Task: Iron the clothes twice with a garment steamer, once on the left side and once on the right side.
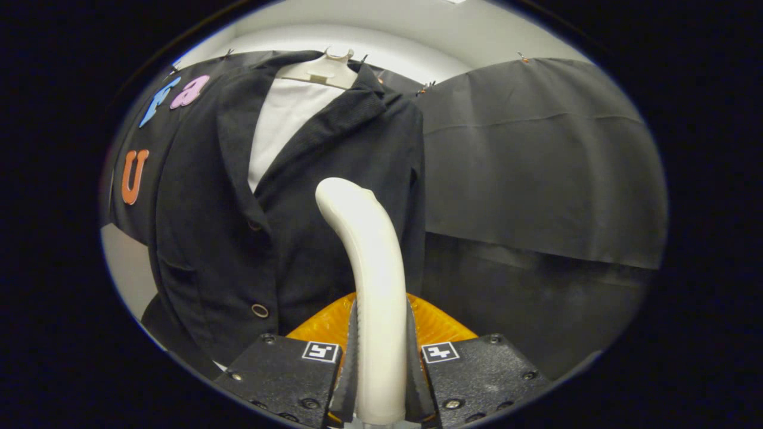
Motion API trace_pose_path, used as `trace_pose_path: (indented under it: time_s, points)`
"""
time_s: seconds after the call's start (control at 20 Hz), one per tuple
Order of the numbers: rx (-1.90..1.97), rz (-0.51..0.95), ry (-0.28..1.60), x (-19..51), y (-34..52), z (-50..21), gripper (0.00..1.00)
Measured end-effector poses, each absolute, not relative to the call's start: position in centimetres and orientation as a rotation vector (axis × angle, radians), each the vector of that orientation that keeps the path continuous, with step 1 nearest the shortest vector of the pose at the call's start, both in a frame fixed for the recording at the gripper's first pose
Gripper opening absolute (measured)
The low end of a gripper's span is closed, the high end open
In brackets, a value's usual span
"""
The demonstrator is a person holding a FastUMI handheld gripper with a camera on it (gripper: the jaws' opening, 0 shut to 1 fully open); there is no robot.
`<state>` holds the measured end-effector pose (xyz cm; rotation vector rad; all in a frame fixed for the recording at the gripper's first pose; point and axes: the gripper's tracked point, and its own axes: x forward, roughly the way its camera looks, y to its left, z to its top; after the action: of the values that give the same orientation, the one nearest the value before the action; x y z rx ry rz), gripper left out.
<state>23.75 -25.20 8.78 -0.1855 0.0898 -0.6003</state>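
Observation:
A dark jacket (334, 196) hangs on a pale hanger (319, 70) over a white shirt (286, 125), in front of the black booth wall. My gripper (381, 351) is shut on the white garment steamer (369, 256), both fingers pressing its handle from either side. The steamer's curved head rises ahead of the fingers and points at the jacket's right front panel, roughly at mid-chest height. Whether the head touches the cloth I cannot tell. The jacket's lower button (260, 310) shows to the left of the steamer.
Black cloth (536, 167) drapes the wall to the right of the jacket. A white wall (128, 271) shows at the lower left, below the cloth. An orange ribbed part (435, 325) sits just behind the fingers, around the steamer's handle.

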Motion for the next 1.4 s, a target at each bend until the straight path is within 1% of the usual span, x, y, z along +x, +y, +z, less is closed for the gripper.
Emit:
trace_pose_path:
  time_s: [0.7,0.85,1.1,1.4]
  points:
    - [-0.189,-0.590,0.233,21.2,-23.6,0.8,0.37]
    - [-0.196,-0.580,0.275,21.5,-23.9,0.4,0.38]
    - [-0.177,-0.584,0.339,21.4,-24.3,-2.3,0.37]
    - [-0.163,-0.591,0.408,20.9,-23.7,-1.8,0.37]
